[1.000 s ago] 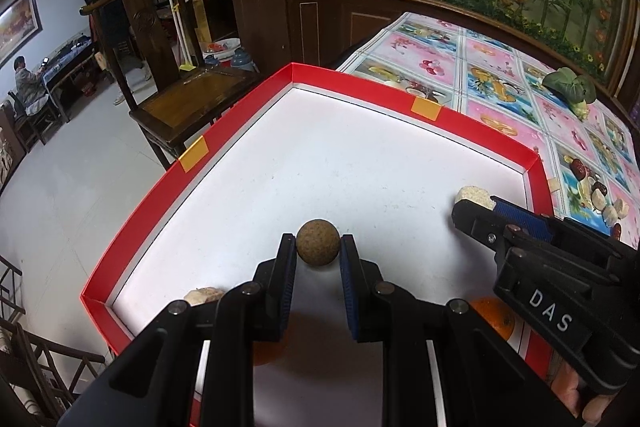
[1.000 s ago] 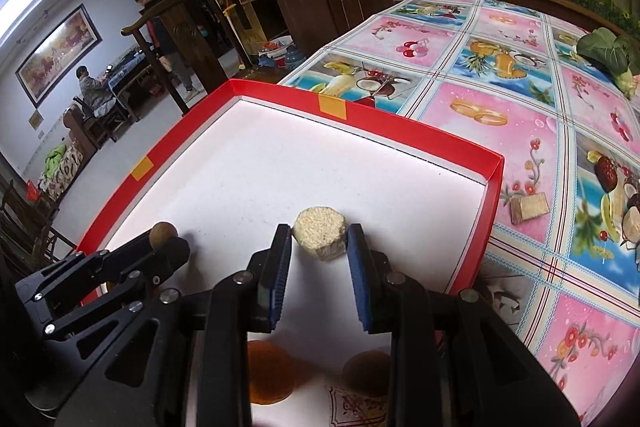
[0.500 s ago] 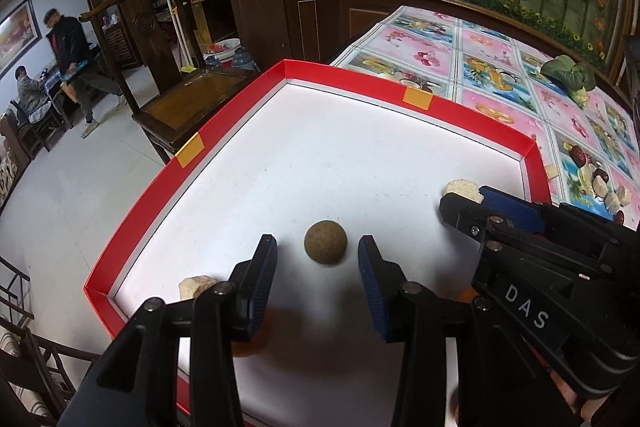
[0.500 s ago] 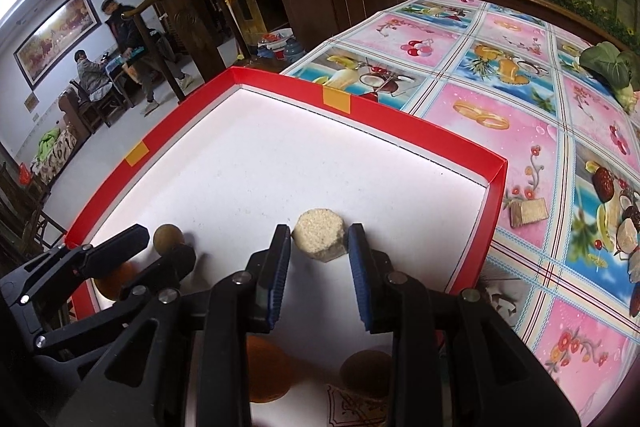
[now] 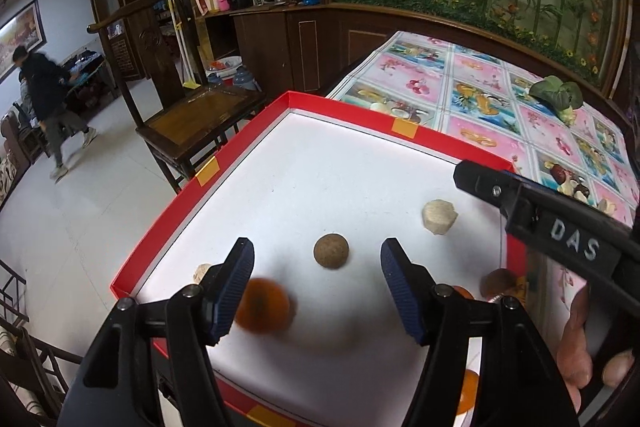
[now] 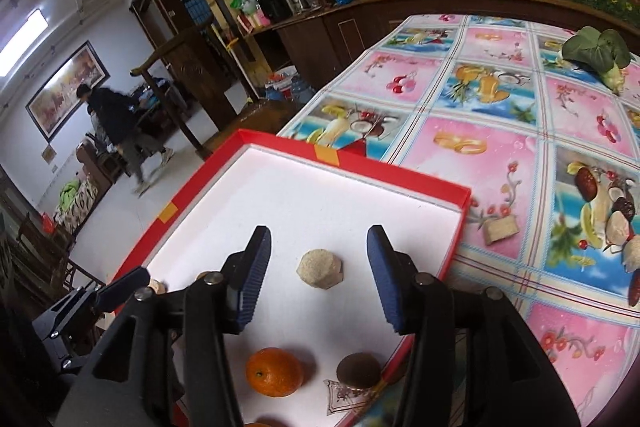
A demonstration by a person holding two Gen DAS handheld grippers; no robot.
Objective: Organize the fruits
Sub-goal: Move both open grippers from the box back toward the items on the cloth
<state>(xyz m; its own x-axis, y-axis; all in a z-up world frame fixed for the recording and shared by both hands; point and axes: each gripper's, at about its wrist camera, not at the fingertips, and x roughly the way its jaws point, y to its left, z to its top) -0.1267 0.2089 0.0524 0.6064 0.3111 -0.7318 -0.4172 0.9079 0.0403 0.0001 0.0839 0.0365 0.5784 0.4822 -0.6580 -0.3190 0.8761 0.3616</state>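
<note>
A red-rimmed tray [image 5: 208, 171] with a white floor holds the fruits. My left gripper [image 5: 318, 287] is open and empty, raised above a brown round fruit [image 5: 331, 251] that lies free on the tray. A blurred orange [image 5: 262, 303] sits under its left finger. My right gripper [image 6: 318, 273] is open and empty above a pale faceted piece [image 6: 319, 268], which also shows in the left wrist view [image 5: 439, 217]. An orange [image 6: 274, 371] and a dark brown fruit [image 6: 358, 369] lie below the right gripper.
The tray [image 6: 460, 227] rests on a table with a fruit-print cloth [image 6: 520, 147]. A leafy green vegetable [image 6: 596, 55] lies at the far right. A wooden chair [image 5: 192, 115] stands left of the tray. A person [image 5: 48, 107] walks in the background.
Both grippers opened and let go: the left released the brown round fruit, the right released the pale piece. Both pulled back and up. An orange came into view under the left gripper.
</note>
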